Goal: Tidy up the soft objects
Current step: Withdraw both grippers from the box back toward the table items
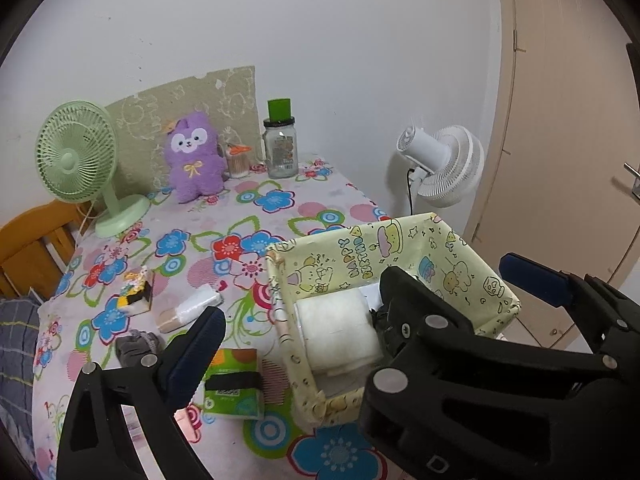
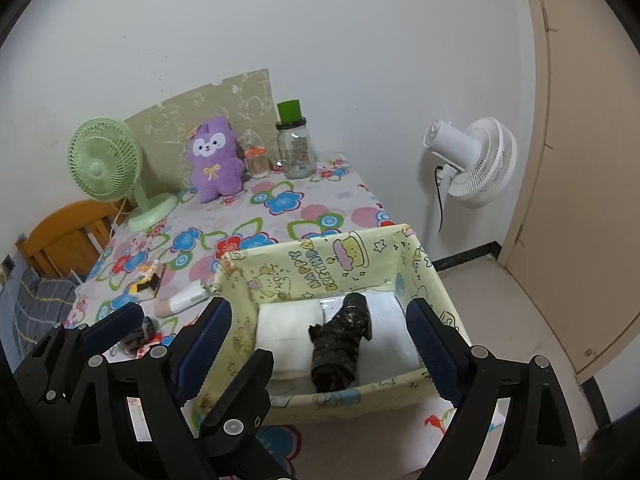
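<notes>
A yellow-green cartoon-print box (image 1: pixel 400 236) (image 2: pixel 320 252) stands at the table's near right corner. In it lie folded white cloths (image 1: pixel 340 328) (image 2: pixel 284 332), with a crumpled black plastic bundle (image 2: pixel 340 344) on top of them. My right gripper (image 2: pixel 320 308) is open above the box, one blue pad on each side of the bundle and neither touching it. My left gripper (image 1: pixel 360 292) is open and holds nothing; its fingers overlap the right gripper's over the box's left wall. On the cloth to the left lie a green tissue pack (image 1: pixel 232 384), a white packet (image 1: pixel 188 308) and a grey bundle (image 1: pixel 136 344).
At the back of the flowered tablecloth (image 1: pixel 280 200) sit a purple plush (image 1: pixel 194 160), a green desk fan (image 1: pixel 76 152), a jar with a green lid (image 1: pixel 280 148) and a small toothpick jar (image 1: pixel 238 160). A white floor fan (image 1: pixel 448 168) and a door stand to the right. A wooden chair (image 1: pixel 36 240) is on the left.
</notes>
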A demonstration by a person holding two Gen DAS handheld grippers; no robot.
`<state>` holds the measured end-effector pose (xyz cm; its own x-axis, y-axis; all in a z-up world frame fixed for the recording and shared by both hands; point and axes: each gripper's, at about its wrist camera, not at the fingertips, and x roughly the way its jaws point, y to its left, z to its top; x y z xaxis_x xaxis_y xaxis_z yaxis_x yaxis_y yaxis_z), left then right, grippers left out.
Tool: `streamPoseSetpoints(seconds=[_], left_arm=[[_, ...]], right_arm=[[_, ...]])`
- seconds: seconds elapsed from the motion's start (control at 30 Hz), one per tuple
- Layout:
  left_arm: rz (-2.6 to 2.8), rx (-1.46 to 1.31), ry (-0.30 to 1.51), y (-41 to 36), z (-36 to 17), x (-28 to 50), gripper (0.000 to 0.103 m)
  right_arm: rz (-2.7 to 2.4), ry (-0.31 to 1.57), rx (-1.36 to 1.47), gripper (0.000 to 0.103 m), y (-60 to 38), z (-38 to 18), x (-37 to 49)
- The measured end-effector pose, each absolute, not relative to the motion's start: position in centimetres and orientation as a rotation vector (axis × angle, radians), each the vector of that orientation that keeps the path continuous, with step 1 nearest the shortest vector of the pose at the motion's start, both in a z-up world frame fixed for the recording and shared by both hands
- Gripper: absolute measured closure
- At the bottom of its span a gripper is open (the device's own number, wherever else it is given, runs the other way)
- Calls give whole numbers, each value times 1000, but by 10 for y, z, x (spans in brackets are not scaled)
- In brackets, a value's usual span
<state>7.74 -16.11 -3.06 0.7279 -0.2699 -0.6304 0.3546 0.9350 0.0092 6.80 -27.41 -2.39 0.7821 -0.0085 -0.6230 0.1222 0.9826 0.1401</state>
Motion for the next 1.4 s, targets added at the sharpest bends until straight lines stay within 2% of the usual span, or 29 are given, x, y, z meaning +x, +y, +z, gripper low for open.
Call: streamPoseSetpoints(seconds=[0.13,0.53,1.4], left_arm=[[-343,122,651,-150,-24,66,3],[-310,105,599,-114,-15,38,3],[-216,90,598,-40,-46,24,3]], right_arm=[[-71,632,168,5,-265,-15,55],[-33,577,120,1,-227,-3,25],[92,590,98,0,-151,-31,20]])
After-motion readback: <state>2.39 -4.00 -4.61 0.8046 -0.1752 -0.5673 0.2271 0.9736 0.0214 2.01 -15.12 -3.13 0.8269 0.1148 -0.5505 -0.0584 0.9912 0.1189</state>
